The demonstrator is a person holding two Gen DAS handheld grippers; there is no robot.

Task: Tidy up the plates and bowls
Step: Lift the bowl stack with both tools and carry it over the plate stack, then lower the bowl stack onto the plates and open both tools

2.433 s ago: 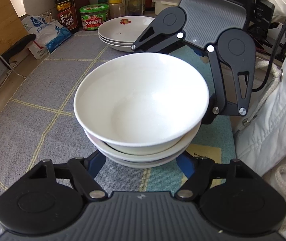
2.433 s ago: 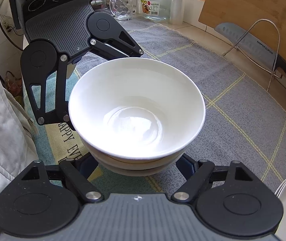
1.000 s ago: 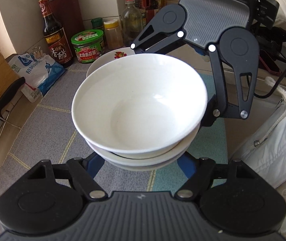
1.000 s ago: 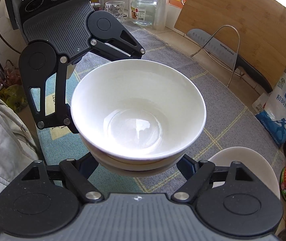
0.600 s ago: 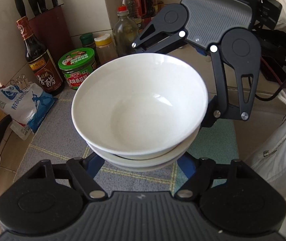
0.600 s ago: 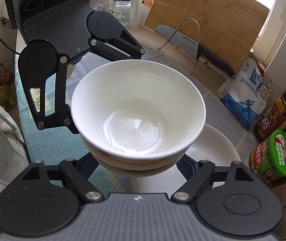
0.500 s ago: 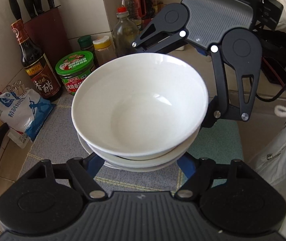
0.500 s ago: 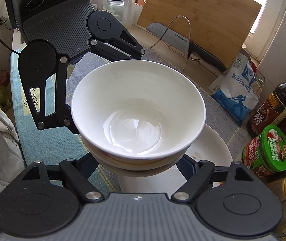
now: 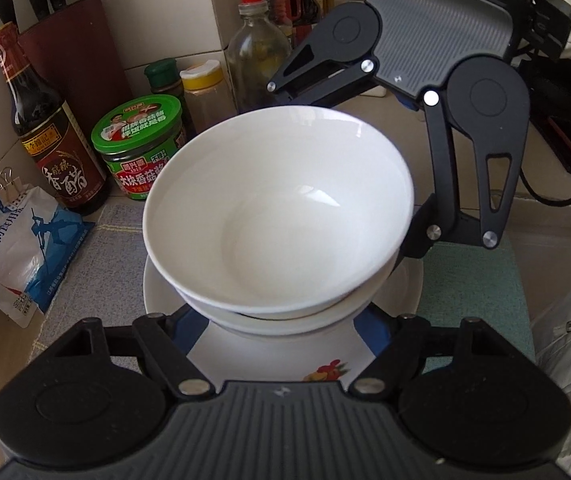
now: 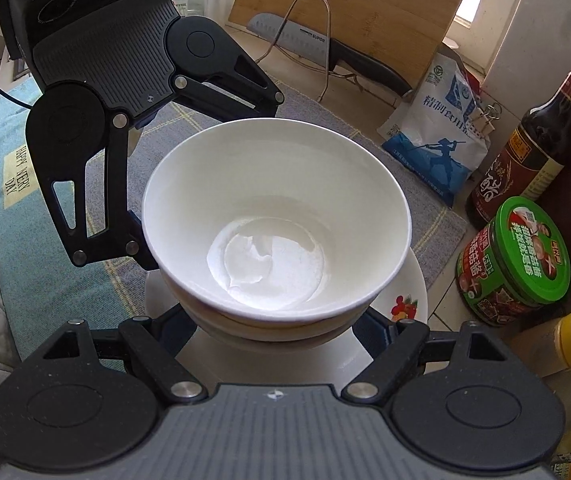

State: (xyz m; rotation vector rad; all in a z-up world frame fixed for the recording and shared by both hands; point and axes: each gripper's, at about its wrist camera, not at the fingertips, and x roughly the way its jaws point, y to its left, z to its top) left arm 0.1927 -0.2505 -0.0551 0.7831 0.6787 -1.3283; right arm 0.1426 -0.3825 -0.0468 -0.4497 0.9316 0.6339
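Since a moment ago we have carried the bowls [image 9: 277,216] across the mat, and they now hang over the plates [image 9: 409,288] beside the jar [image 9: 141,144]. Our left gripper [image 9: 281,316] and right gripper [image 10: 277,320] each stand part spread, pinching the stack's base from opposite sides. Only our left view shows the knife block [image 9: 73,36]; only our right shows the cutting board [image 10: 349,12].

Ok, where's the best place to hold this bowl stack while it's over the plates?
Low on the outer wall of the bowl stack, beneath the rims, from two opposite sides, as the left gripper and right gripper do now. The walls flare upward, so a low grip wedges under them.
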